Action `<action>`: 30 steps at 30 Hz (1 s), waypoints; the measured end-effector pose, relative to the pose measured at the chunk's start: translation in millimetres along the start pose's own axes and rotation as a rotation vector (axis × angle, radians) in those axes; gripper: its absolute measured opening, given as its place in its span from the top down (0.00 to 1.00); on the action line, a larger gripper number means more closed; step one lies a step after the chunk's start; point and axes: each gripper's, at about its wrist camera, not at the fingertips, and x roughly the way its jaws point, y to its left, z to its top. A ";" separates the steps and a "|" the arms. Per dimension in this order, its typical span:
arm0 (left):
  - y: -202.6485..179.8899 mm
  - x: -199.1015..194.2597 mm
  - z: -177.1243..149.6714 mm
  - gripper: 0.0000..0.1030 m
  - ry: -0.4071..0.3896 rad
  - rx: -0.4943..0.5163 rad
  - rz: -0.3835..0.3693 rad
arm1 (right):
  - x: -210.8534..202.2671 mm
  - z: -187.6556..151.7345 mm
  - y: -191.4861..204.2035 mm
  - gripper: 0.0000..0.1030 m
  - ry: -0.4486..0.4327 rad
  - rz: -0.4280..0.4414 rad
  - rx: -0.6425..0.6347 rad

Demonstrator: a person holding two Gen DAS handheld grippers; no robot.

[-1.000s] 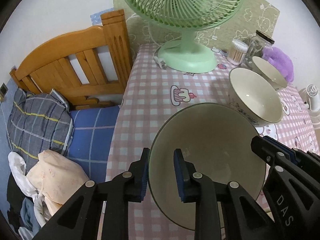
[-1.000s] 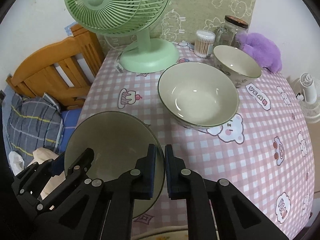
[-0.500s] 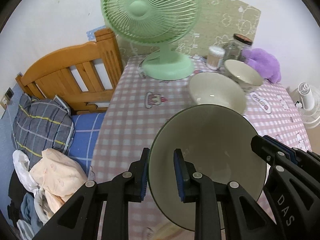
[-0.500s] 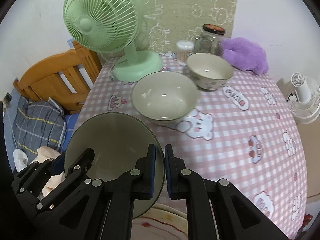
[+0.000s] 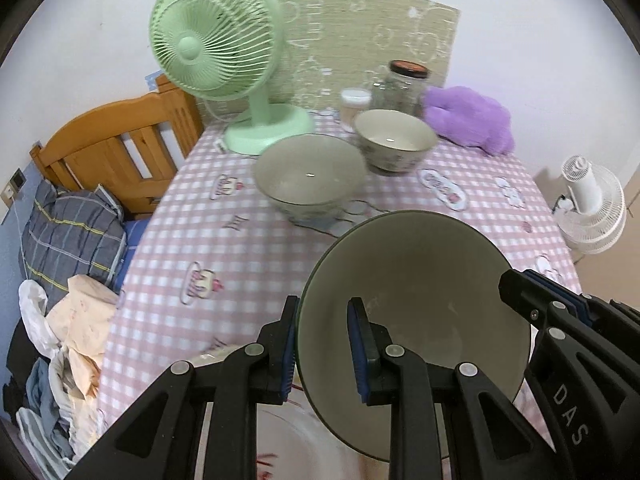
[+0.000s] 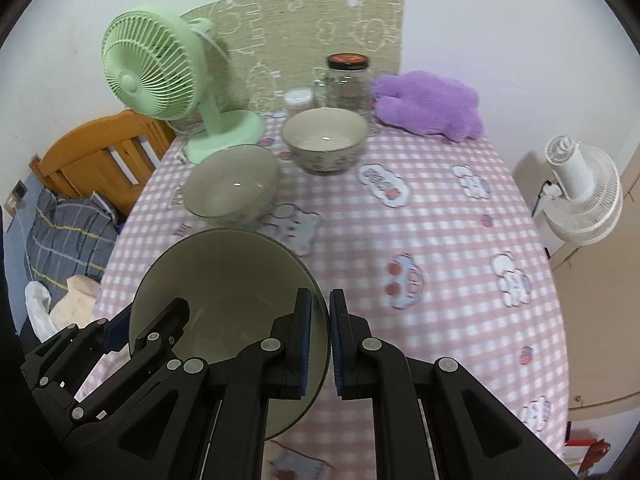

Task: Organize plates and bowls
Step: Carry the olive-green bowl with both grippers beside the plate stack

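I hold a wide cream bowl with a dark green rim (image 5: 416, 320) (image 6: 224, 292) tilted in the air above the near part of the table. My left gripper (image 5: 322, 320) is shut on its left rim, one pad inside and one outside. My right gripper (image 6: 320, 312) is shut on the opposite rim; its tip shows in the left wrist view too (image 5: 520, 284). Farther back on the pink checked tablecloth (image 6: 440, 220) stand a large cream bowl (image 5: 310, 176) (image 6: 232, 192) and a smaller patterned bowl (image 5: 394, 144) (image 6: 324, 142).
A green fan (image 5: 216, 40), a glass jar (image 6: 346, 80), a small white tub (image 6: 298, 100) and a purple plush (image 6: 428, 104) line the back. A white plate with red marks (image 5: 280, 452) lies under the grippers. A wooden bedstead (image 5: 116, 148) and bedding stand left, a white fan (image 6: 580, 192) right.
Both grippers have drawn back and up with the bowl held between them. The fan and the two bowls on the table now look farther off, and the plate has come into view below.
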 end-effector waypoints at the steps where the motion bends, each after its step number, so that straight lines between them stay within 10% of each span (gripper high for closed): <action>1: -5.1 -1.3 -2.3 0.79 0.000 0.001 -0.001 | -2.6 -1.9 -6.9 0.88 0.001 -0.001 0.003; 30: -84.6 13.6 -86.1 0.79 0.176 -0.035 -0.022 | 6.2 -82.6 -96.2 0.88 0.148 -0.011 -0.041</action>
